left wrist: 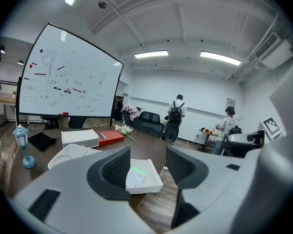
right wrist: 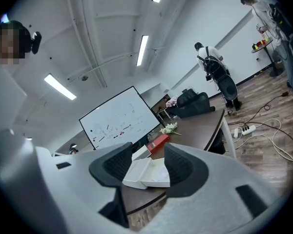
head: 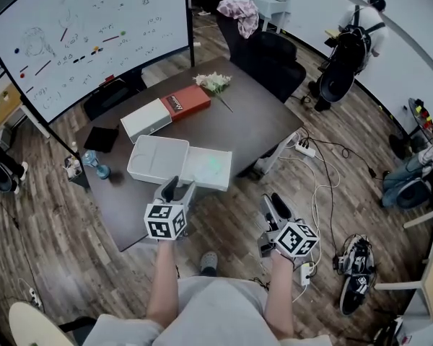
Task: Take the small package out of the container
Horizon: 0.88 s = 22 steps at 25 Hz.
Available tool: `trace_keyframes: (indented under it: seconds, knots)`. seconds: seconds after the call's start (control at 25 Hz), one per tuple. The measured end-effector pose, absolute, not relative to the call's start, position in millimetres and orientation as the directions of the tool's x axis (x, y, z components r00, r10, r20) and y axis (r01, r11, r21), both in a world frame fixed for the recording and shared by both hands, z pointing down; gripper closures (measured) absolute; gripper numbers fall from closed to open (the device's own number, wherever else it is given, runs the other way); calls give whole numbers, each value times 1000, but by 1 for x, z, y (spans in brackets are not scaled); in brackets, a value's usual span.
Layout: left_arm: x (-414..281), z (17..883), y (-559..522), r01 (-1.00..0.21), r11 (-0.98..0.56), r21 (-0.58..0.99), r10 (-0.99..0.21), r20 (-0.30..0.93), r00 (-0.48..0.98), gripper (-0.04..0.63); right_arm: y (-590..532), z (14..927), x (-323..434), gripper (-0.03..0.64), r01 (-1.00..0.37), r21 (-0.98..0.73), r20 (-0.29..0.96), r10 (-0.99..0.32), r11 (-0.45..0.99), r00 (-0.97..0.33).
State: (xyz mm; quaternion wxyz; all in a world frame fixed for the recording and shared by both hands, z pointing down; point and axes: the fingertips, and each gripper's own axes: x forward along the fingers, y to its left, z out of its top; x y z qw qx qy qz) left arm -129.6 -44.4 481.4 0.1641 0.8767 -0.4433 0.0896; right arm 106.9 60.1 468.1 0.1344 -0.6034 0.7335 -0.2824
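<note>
An open white container (head: 207, 168) lies near the front edge of the dark table (head: 252, 125), its lid (head: 157, 158) lying open beside it on the left. Inside it rests a small pale package with a green patch (head: 213, 166), also seen in the left gripper view as the package (left wrist: 136, 174). My left gripper (head: 179, 187) is open and empty, hovering just short of the container at the table's front edge. My right gripper (head: 275, 206) is open too, off the table to the right, over the floor. In the right gripper view the container (right wrist: 147, 175) shows between its jaws, farther off.
A white-and-red box (head: 166, 110) and a bunch of white flowers (head: 213, 82) lie farther back. A black pad (head: 101, 138) and a small blue lantern (head: 97, 166) stand at the table's left. Cables and a power strip (head: 303, 148) cross the floor on the right. A whiteboard (head: 86, 31) stands behind.
</note>
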Motion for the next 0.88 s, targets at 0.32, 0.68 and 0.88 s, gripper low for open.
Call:
trace_keyframes:
  seconds: [0.32,0.68,0.88]
  knots:
    - [-131,478,-91,-785,-583,208,-724,304,618,373,5,468,93,407,-814,-565,132,-959,135,-251]
    - [-127,520,-79,-750,-622,227,-654,376,656,373,6,514,70,410,-914,-389,294,-925,115,-242]
    - [-132,537,-77,-750,-615,245,-650,381,657,373,4,530,77,425,-971,-222,380,-909,89,-170]
